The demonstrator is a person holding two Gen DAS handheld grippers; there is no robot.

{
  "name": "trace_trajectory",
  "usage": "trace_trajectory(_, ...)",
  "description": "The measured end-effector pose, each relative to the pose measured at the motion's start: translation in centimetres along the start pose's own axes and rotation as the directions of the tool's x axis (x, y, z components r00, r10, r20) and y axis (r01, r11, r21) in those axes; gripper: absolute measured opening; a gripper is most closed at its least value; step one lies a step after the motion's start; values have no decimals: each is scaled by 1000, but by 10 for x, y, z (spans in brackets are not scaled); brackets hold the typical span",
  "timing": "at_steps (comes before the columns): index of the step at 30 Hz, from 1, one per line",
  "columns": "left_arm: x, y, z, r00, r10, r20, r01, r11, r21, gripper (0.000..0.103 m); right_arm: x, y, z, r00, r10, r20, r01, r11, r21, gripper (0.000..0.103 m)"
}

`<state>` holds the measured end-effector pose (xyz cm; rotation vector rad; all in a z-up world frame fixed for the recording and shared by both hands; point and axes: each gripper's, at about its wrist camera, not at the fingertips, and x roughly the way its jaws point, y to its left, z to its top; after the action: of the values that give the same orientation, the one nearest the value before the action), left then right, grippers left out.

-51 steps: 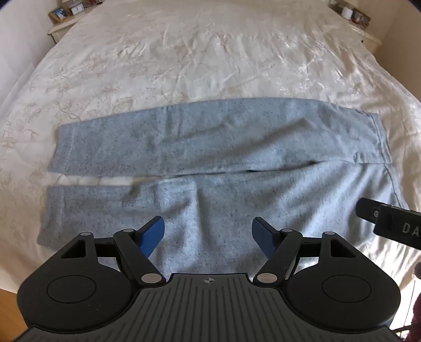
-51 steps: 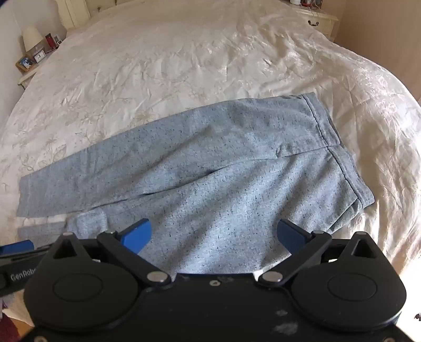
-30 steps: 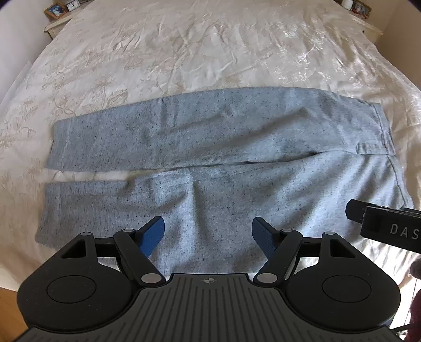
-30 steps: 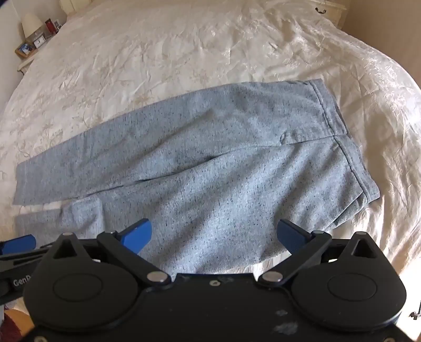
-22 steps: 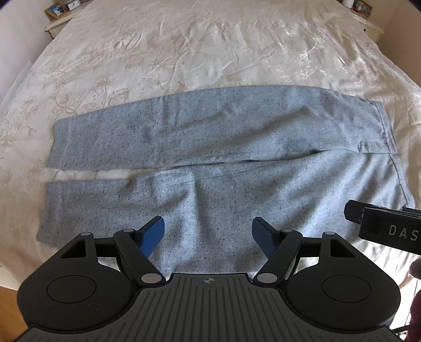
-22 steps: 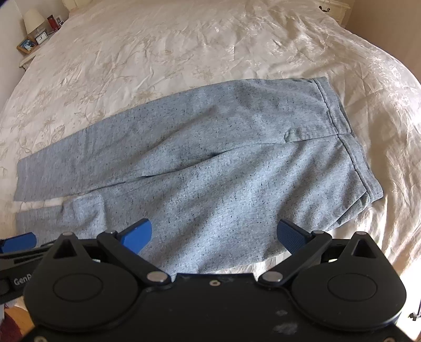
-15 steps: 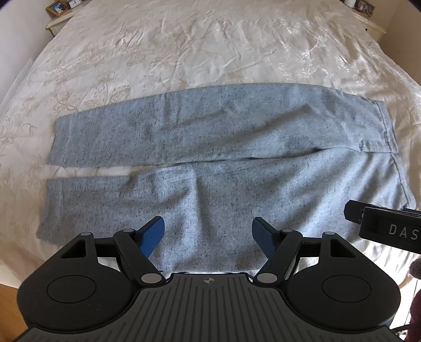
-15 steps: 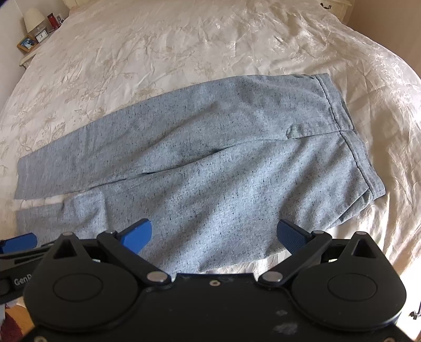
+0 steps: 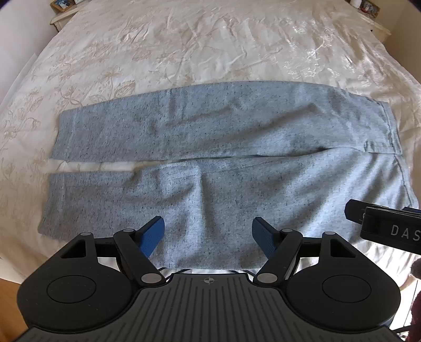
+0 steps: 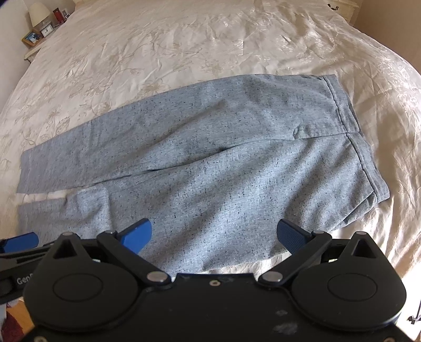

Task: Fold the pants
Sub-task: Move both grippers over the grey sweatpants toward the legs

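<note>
Light blue speckled pants lie flat on the bed, waistband to the right, both legs stretching left with a thin gap between the cuffs. They also show in the right wrist view. My left gripper is open and empty, hovering over the near leg's front edge. My right gripper is open and empty over the near hip area. The right gripper's body shows at the right edge of the left wrist view. The left gripper's finger shows at the lower left of the right wrist view.
A cream floral bedspread covers the bed under the pants. A nightstand with a lamp, clock and frames stands at the far left. Another nightstand is at the far right. Wooden floor shows below the bed's near edge.
Both grippers have shifted slightly forward and down over the pants, which sit a little lower in both views. Both stay open. The pants have not moved.
</note>
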<state>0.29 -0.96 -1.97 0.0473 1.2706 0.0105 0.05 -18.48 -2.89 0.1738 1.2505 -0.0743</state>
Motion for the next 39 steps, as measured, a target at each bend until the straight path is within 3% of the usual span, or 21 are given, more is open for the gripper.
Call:
trace_trajectory(13,6,3,-5,1000,2,-28,-3,1000,-5,72,7,-2,-3,999,13,-29,-13,1000,13,103)
trace_trajectory(26,9,9,-10,996,72,-57,-73,997,-32,63,37,-15,-1,993,81,-85,-77,996,54,103)
trace_trajectory(33,8,3,-8,995,94,-43,-95,995,-29,62,48,-21,10,993,101,-68,-99,995,27,103)
trace_trajectory(39,7,6,-5,992,125,-31,-126,991,-50,60,58,-22,16,989,130,-69,-131,991,-11,97)
